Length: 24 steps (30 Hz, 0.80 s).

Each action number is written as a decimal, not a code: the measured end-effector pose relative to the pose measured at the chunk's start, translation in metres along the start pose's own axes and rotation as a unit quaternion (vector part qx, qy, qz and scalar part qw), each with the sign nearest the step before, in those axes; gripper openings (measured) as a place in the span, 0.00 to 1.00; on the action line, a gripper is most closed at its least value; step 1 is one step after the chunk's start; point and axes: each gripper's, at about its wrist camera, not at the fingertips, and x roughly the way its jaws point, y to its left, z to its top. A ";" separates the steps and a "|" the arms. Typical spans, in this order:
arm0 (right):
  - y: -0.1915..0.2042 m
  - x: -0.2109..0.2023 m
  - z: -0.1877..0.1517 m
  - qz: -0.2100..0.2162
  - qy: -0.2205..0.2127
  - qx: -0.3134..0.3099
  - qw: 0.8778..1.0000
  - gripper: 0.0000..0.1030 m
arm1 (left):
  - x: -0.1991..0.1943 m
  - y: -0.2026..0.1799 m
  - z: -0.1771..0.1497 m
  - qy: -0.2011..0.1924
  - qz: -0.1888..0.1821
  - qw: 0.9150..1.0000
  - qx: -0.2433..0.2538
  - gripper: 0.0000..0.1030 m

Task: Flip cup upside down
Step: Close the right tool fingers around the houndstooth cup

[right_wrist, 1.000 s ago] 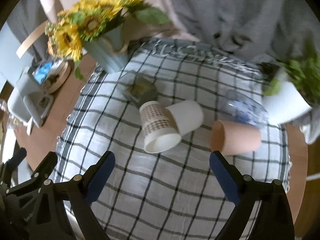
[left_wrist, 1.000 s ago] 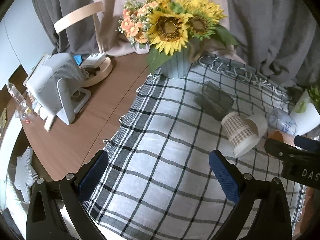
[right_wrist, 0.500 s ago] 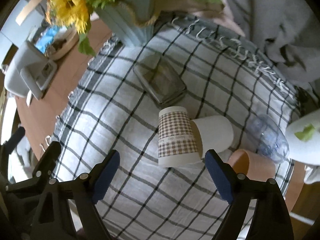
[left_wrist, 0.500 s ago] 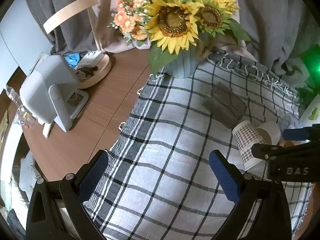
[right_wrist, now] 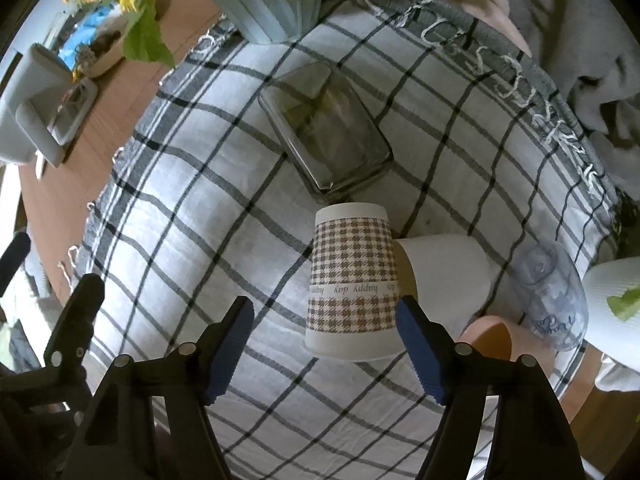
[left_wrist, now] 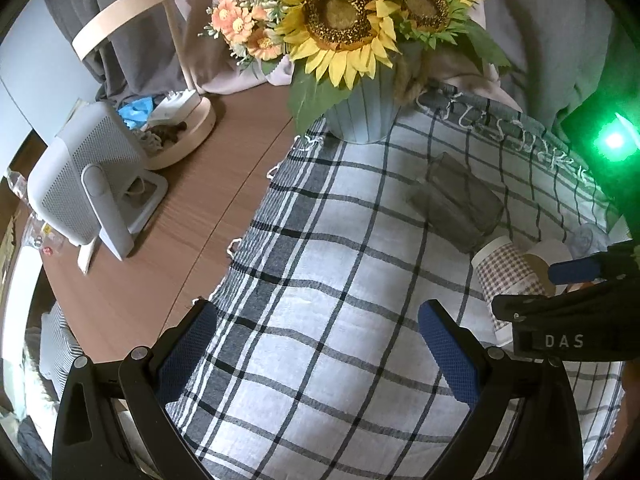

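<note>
A brown houndstooth paper cup (right_wrist: pixel 352 280) lies on its side on the checked cloth (right_wrist: pixel 200 240), its open rim toward me. My right gripper (right_wrist: pixel 325 326) is open, its jaws spread around the cup's rim end; its right finger is beside the cup wall. The cup also shows in the left wrist view (left_wrist: pixel 506 276), partly hidden by the right gripper. A white cup (right_wrist: pixel 444 276), a peach cup (right_wrist: pixel 486 338) and a clear plastic cup (right_wrist: pixel 554 292) lie beside it. My left gripper (left_wrist: pixel 316 340) is open and empty over bare cloth.
A glass dish (right_wrist: pixel 324 136) lies just beyond the cups. A blue vase of sunflowers (left_wrist: pixel 360 112) stands at the cloth's far edge. A white device (left_wrist: pixel 84 188) and a round tray (left_wrist: pixel 180 132) sit on the wooden table at left. A white pot (right_wrist: pixel 614 304) stands at right.
My right gripper has moved forward and down to the houndstooth cup, and its jaws now flank the cup. My left gripper has drifted slightly forward and stays open.
</note>
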 end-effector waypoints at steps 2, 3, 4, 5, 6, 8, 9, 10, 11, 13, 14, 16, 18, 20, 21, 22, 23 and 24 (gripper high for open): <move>0.000 0.004 0.002 -0.003 0.006 -0.003 1.000 0.68 | 0.003 0.000 0.000 0.002 0.000 1.000 0.000 1.00; 0.000 0.006 0.004 -0.006 0.009 -0.005 1.000 0.68 | 0.004 -0.001 -0.001 0.003 0.000 1.000 -0.001 1.00; 0.001 0.008 0.005 -0.009 0.011 -0.006 1.000 0.68 | 0.005 -0.001 -0.001 0.004 0.001 1.000 -0.001 1.00; 0.001 0.010 0.006 -0.013 0.013 -0.009 1.000 0.68 | 0.007 -0.001 -0.002 0.006 0.001 1.000 -0.002 1.00; 0.002 0.011 0.008 -0.016 0.015 -0.011 1.000 0.68 | 0.009 -0.001 -0.001 0.008 0.002 1.000 -0.002 1.00; 0.003 0.015 0.011 -0.025 0.019 -0.016 0.999 0.68 | 0.012 -0.001 -0.001 0.012 0.001 1.000 -0.004 1.00; 0.003 0.017 0.013 -0.031 0.021 -0.017 0.999 0.68 | 0.013 -0.001 -0.001 0.013 0.000 1.000 -0.005 1.00; 0.004 0.018 0.014 -0.035 0.024 -0.019 0.999 0.67 | 0.014 -0.001 -0.001 0.014 -0.001 1.000 -0.005 1.00; 0.004 0.020 0.016 -0.038 0.026 -0.020 0.999 0.67 | 0.015 -0.001 0.000 0.015 -0.001 1.000 -0.006 1.00; 0.005 0.024 0.020 -0.046 0.030 -0.022 0.998 0.67 | 0.017 -0.001 0.000 0.016 0.000 1.000 -0.006 1.00; 0.006 0.026 0.021 -0.051 0.033 -0.023 0.998 0.67 | 0.018 -0.001 0.000 0.017 0.000 1.000 -0.007 1.00; 0.007 0.030 0.025 -0.056 0.037 -0.026 0.997 0.66 | 0.019 -0.001 0.001 0.018 0.000 1.000 -0.007 1.00; 0.011 0.037 0.029 -0.062 0.042 -0.029 0.997 0.66 | 0.021 -0.001 0.001 0.020 0.002 1.000 -0.006 1.00; 0.014 0.042 0.032 -0.071 0.044 -0.032 0.996 0.66 | 0.024 -0.001 0.001 0.023 0.004 1.000 -0.005 1.00; 0.016 0.045 0.033 -0.075 0.042 -0.034 0.996 0.66 | 0.025 -0.001 0.001 0.024 0.004 1.000 -0.004 1.00; 0.016 0.047 0.034 -0.077 0.041 -0.036 0.996 0.66 | 0.026 -0.001 0.001 0.025 0.004 1.000 -0.003 1.00; 0.018 0.048 0.037 -0.080 0.040 -0.038 0.995 0.64 | 0.028 -0.002 0.001 0.026 0.005 1.000 -0.001 1.00; 0.021 0.052 0.039 -0.084 0.038 -0.040 0.995 0.63 | 0.029 -0.002 0.001 0.027 0.008 1.000 0.001 1.00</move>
